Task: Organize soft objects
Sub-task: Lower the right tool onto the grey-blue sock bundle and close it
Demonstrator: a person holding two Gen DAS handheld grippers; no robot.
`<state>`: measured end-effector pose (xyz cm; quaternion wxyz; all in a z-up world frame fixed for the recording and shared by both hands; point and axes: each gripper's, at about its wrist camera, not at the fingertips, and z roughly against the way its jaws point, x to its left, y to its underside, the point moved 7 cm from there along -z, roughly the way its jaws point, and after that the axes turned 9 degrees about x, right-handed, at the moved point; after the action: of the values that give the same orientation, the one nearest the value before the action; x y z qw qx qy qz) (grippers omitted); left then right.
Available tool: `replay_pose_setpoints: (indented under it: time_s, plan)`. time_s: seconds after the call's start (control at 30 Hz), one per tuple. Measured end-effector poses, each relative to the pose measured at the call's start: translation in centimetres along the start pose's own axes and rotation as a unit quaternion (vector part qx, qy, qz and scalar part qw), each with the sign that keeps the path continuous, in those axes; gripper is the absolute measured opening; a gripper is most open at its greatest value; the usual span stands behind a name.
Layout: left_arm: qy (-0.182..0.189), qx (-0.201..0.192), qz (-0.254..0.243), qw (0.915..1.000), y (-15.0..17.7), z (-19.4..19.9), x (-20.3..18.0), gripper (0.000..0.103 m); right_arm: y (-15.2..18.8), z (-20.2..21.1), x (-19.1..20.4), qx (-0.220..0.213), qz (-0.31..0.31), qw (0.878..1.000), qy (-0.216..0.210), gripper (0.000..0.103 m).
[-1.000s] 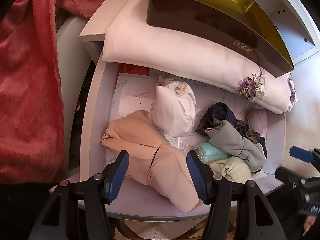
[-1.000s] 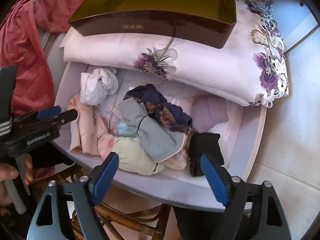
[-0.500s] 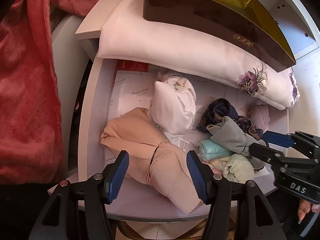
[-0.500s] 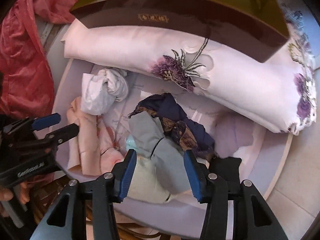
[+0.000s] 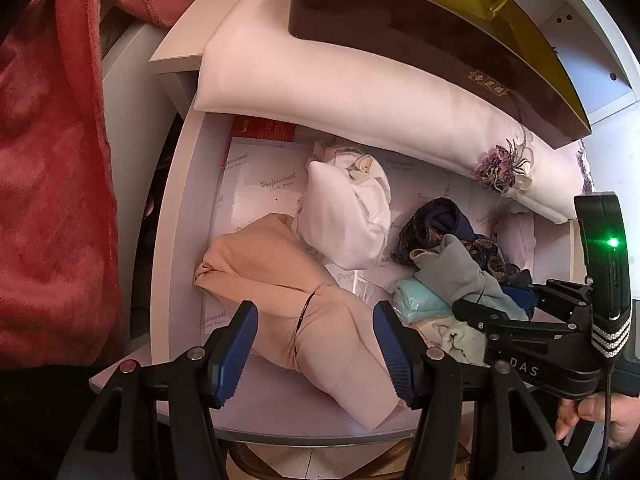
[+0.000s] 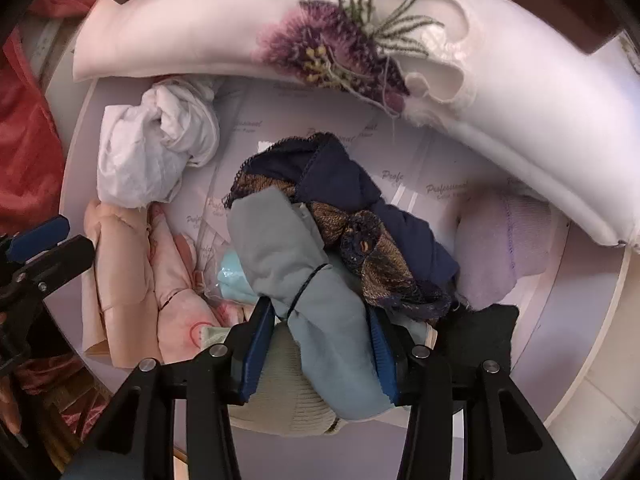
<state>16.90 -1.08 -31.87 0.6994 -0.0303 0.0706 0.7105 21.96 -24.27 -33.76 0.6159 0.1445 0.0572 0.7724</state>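
Down in the open drawer, the right gripper has its blue fingers on both sides of the grey roll. They are closing, and the pads look like they press the roll's sides. A dark band goes around the roll's middle, just above the fingers. The roll lies on top of a pile. A blue and gold lace cloth is tucked against it on the right. A mint roll peeks out on its left, and a cream knit sits under it. A black cloth and a lilac sock lie to the right.

The left gripper hangs over the peach roll at the front of the drawer. Its fingers are wide apart and hold nothing. They do not touch the peach roll. A white bundle lies just behind the peach roll.

At the back, a pink folded cloth with purple flowers hangs over the drawer's edge. A brown and gold box sits on top of it. A red fuzzy cloth hangs beside the drawer on the left.
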Motion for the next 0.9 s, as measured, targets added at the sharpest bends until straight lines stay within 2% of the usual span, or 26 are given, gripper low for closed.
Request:
replay_pose_setpoints:
  time_s: [0.27, 0.5, 0.9]
  plan:
    - [-0.002, -0.009, 0.018, 0.9998, 0.0, 0.6, 0.9, 0.061, 0.1, -0.2, 0.0, 0.001, -0.008, 1.0, 0.003, 0.047]
    - [-0.009, -0.002, 0.011, 0.9999, 0.3, 0.3, 0.8, 0.061, 0.9, 0.7, 0.8, -0.01, 0.007, 1.0, 0.014, 0.04]
    - [0.001, -0.014, 0.02, 0.9997, 0.0, 1.1, 0.9, 0.061, 1.6, 0.4, -0.5, -0.005, -0.043, 0.999, -0.012, 0.039]
